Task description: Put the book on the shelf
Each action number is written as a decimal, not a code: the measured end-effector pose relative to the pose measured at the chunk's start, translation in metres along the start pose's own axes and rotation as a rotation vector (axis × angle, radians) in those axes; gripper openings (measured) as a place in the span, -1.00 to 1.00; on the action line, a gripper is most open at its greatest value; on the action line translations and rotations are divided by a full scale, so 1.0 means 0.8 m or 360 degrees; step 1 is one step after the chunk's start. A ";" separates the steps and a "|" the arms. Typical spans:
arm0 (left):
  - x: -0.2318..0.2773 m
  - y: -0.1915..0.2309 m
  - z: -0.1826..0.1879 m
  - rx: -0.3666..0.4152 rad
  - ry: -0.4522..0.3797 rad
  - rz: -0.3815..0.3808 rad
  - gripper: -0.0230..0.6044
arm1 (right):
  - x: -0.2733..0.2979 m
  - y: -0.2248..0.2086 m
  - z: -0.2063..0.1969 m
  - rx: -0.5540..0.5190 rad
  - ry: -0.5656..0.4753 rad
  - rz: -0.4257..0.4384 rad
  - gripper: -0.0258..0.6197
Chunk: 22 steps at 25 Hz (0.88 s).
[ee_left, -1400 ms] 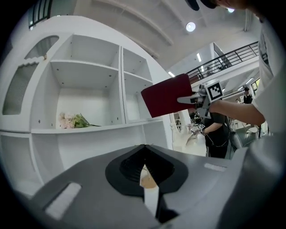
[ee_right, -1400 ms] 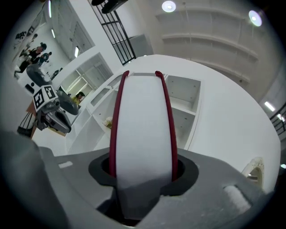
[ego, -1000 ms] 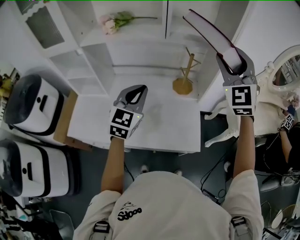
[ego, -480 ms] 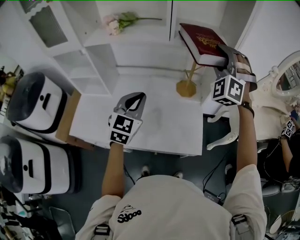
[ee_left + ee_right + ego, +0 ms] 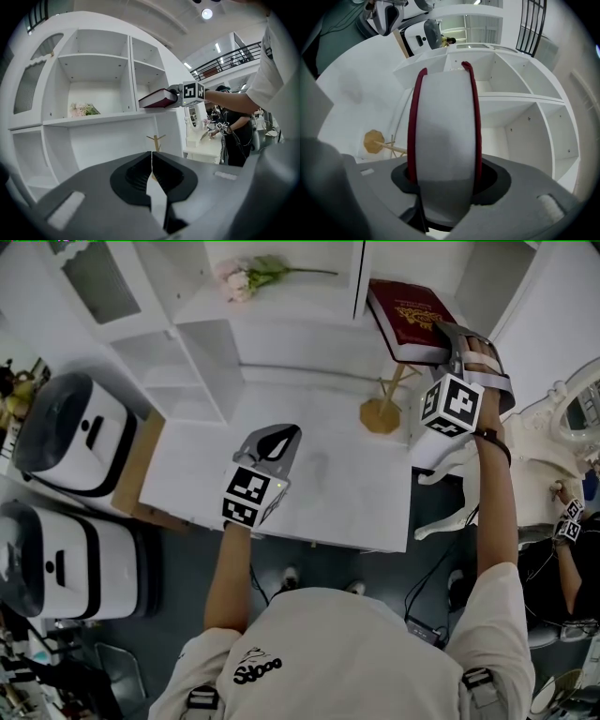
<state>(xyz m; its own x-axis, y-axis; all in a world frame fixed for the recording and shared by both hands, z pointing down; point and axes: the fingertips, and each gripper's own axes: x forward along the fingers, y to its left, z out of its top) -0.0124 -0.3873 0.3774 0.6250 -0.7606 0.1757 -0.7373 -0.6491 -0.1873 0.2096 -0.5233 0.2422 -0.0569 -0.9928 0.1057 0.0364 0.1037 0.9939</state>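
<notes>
A dark red book (image 5: pixel 408 315) lies flat, cover up, at the front of the right compartment of the white shelf unit (image 5: pixel 281 310). My right gripper (image 5: pixel 457 338) holds its near end; the jaws are opening with the book between them. In the right gripper view the book's white page edge (image 5: pixel 443 136) fills the gap and both red covers touch the pads. In the left gripper view the book (image 5: pixel 157 98) hangs level with the shelf board. My left gripper (image 5: pixel 272 439) hovers over the white table (image 5: pixel 328 484), shut and empty, jaws meeting (image 5: pixel 151 154).
A wooden peg stand (image 5: pixel 382 409) stands on the table just under the book. Pink flowers (image 5: pixel 246 276) lie in the left compartment. Two white and black appliances (image 5: pixel 66 442) stand at the left. White furniture (image 5: pixel 553 456) and another person's hand (image 5: pixel 567 521) are at the right.
The right gripper turned the book from on edge to flat and carried it to the shelf's right compartment. The left gripper stayed almost still.
</notes>
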 end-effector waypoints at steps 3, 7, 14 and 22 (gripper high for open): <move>0.004 0.003 -0.005 -0.0011 0.0010 -0.0011 -0.86 | 0.015 0.004 0.000 0.0002 0.0042 0.0067 -0.13; 0.006 0.009 -0.009 -0.0036 0.0009 -0.0013 -0.86 | 0.034 0.004 0.005 0.0036 0.0069 0.0142 -0.06; 0.012 0.007 -0.012 -0.0098 -0.0042 -0.0105 -0.82 | 0.051 0.003 0.012 0.0047 0.0062 0.0252 0.02; 0.025 -0.001 -0.018 -0.0139 -0.0049 -0.0175 -0.80 | 0.040 0.009 0.046 0.0246 -0.0140 0.0318 0.30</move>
<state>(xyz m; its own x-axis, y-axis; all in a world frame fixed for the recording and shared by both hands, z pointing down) -0.0033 -0.4019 0.3949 0.7100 -0.6857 0.1606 -0.6824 -0.7262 -0.0836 0.1717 -0.5522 0.2537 -0.1504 -0.9434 0.2956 -0.0969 0.3116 0.9453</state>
